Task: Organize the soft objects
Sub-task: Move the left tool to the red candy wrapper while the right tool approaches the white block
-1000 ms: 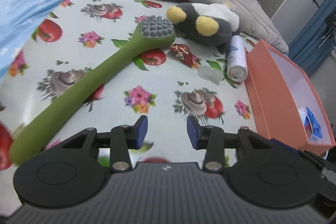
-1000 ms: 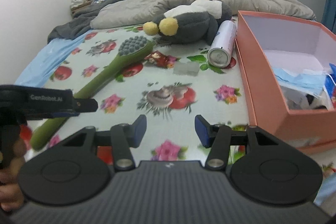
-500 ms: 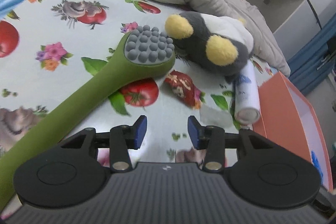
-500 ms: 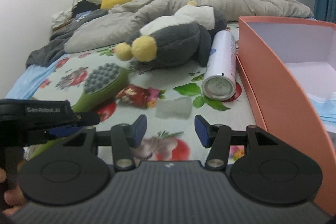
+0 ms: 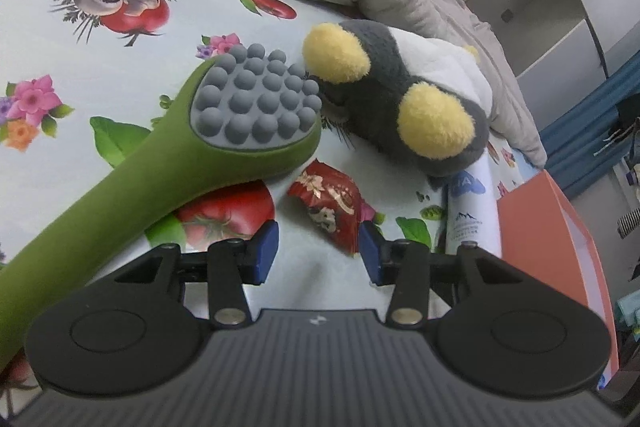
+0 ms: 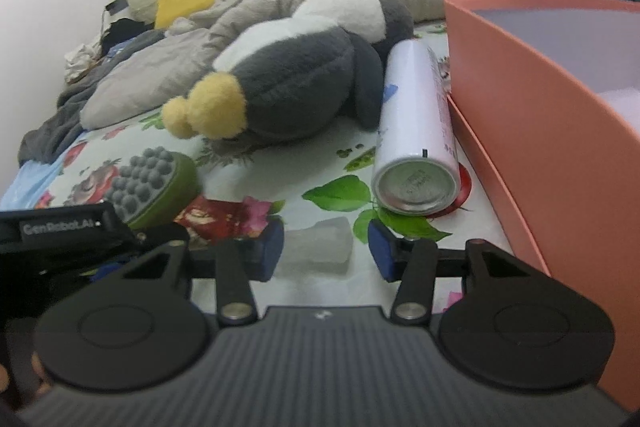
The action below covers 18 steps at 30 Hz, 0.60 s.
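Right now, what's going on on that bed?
A person holds a gripper in each hand, low over the printed sheet. Neither holds anything. The left gripper points at a red snack packet beside the green massage brush. The right gripper, jaws closing, has a small translucent packet between them, not pressed. The penguin plush, spray can and orange box lie beyond.
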### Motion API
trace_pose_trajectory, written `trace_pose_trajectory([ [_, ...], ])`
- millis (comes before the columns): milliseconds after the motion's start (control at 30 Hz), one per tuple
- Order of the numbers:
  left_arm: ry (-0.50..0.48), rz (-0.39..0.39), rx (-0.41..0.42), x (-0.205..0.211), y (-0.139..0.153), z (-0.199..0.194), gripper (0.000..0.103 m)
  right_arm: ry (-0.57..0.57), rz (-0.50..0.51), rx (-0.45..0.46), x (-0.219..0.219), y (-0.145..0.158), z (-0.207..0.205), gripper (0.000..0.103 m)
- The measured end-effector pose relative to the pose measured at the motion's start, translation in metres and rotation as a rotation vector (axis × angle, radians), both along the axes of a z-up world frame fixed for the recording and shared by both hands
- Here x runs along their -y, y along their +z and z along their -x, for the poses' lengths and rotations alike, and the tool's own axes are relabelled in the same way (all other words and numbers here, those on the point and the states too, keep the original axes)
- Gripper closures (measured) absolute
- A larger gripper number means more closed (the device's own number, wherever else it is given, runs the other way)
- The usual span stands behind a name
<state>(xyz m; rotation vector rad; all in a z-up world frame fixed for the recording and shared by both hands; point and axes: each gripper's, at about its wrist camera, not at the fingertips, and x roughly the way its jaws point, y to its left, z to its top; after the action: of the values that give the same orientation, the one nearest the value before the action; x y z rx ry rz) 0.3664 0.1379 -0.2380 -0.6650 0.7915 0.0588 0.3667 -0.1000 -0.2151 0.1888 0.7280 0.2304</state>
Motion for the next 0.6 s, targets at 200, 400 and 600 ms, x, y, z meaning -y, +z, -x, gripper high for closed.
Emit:
trace_pose_trajectory([
  [200, 0.013, -0.006, 0.030, 0.008, -0.006, -0.008, 0.049, 0.019, -0.022, -0.020, 0.001, -0.012, -0.008, 0.057],
  [400, 0.066, 0.001, 0.049, 0.008, -0.010, -0.011, 0.049, 0.025, -0.052, -0.029, 0.002, -0.015, -0.014, 0.065],
  [600, 0.104, -0.020, 0.049, 0.008, -0.011, -0.015, 0.049, 0.029, -0.064, -0.041, 0.004, -0.019, -0.016, 0.070],
])
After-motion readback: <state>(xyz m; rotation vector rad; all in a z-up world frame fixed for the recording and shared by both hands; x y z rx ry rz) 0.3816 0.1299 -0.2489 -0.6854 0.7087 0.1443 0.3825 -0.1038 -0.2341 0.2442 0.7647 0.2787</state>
